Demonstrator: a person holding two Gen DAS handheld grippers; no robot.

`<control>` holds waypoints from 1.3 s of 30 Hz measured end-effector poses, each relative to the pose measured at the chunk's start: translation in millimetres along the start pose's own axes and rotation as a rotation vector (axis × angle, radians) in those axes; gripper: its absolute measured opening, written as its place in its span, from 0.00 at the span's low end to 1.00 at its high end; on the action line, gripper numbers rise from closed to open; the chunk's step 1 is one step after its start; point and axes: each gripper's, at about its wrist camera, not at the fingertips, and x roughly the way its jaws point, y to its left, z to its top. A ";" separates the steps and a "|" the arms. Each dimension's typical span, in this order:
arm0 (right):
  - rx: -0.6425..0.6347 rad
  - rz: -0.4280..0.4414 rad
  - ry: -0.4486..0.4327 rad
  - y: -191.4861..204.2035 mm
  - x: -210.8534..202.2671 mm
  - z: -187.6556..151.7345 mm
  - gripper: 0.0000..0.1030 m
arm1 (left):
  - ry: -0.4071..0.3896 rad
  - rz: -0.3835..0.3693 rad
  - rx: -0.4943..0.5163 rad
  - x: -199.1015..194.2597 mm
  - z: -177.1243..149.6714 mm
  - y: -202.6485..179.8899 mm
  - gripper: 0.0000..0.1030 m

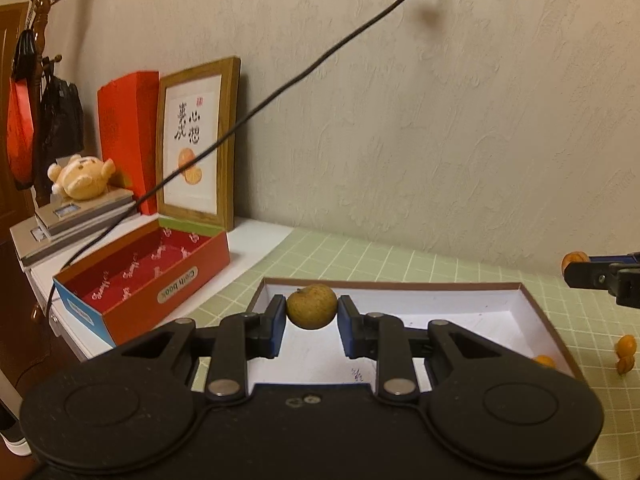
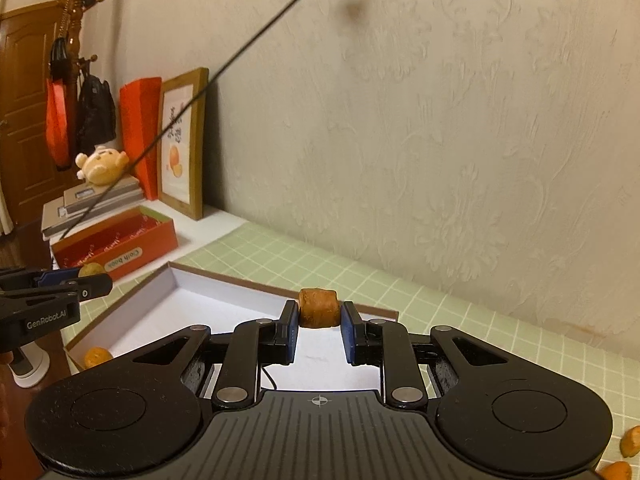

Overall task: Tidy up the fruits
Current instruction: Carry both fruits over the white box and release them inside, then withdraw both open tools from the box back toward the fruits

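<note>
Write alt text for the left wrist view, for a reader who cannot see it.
The left claw grips a small round brownish-green fruit above a shallow white-lined box on a green checked mat. An open red box sits to the left.

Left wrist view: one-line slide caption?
Left gripper holds a brownish round fruit above the shallow white-lined box on the green grid mat.
</note>
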 end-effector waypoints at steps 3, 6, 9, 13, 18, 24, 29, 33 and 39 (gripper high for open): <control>-0.003 0.000 0.018 -3.8 10.0 -0.3 0.22 | 0.018 0.003 -0.007 9.1 -1.8 4.1 0.18; -0.004 0.001 0.032 -7.1 19.0 -0.1 0.22 | 0.036 0.008 -0.003 17.8 -3.3 6.2 0.18; -0.003 0.002 0.045 -10.4 26.7 -1.1 0.22 | 0.056 0.013 -0.002 25.7 -6.1 8.4 0.18; 0.003 0.010 0.067 -12.6 36.2 -4.0 0.22 | 0.080 0.004 -0.006 32.9 -9.0 9.6 0.31; -0.039 -0.079 0.089 -8.2 55.8 -17.7 0.99 | 0.034 0.089 0.017 31.2 -14.3 5.2 0.94; 0.004 -0.067 0.052 -15.5 50.5 -15.0 1.00 | 0.052 0.081 -0.002 33.9 -15.2 10.0 0.94; 0.004 -0.052 0.071 -15.2 50.8 -16.9 1.00 | 0.046 0.078 0.000 32.0 -14.5 9.5 0.94; 0.007 -0.051 0.074 -13.6 52.1 -16.1 1.00 | 0.047 0.077 0.004 30.7 -14.4 8.3 0.94; 0.009 -0.057 0.066 -15.6 37.6 -15.2 1.00 | 0.019 0.058 -0.015 12.1 -10.3 6.3 0.94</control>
